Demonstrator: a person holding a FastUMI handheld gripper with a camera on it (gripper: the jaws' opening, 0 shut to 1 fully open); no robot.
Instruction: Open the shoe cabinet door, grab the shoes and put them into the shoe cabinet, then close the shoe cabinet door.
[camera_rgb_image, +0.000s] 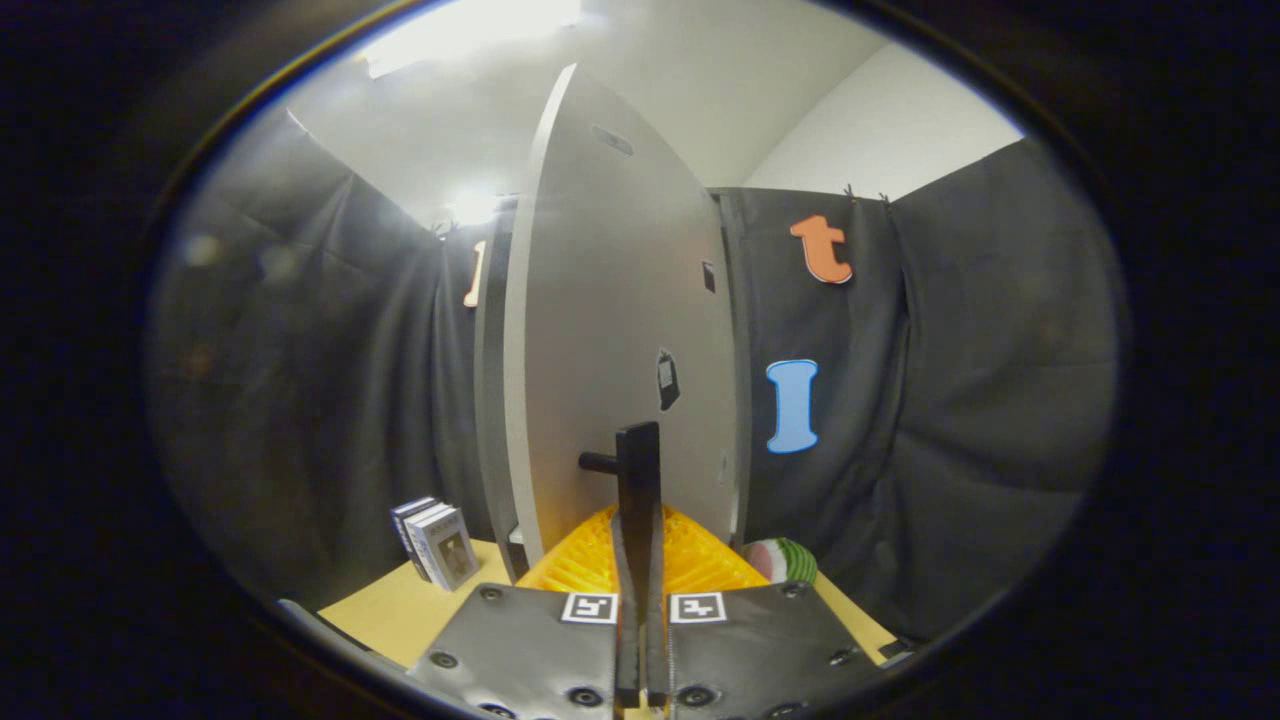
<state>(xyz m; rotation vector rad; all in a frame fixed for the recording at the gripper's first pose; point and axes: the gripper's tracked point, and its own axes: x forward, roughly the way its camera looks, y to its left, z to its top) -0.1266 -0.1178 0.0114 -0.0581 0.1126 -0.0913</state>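
Note:
The shoe cabinet's pale door (610, 330) stands swung out toward me, its edge on the left, hinged to the cabinet body (488, 400) behind it. A black upright handle (638, 465) juts from the door on a short stub. My gripper (640, 575) is shut on the lower part of this handle, with both fingers pressed against it from either side. A ridged yellow object (700, 560) lies low just beyond the fingers at the door's foot; I cannot tell what it is. The cabinet's inside is hidden by the door.
A small stack of printed boxes (435, 545) stands on the tan tabletop (400, 610) left of the cabinet. A round watermelon-patterned object (785, 560) sits right of the door. Black cloth walls close in on both sides and behind.

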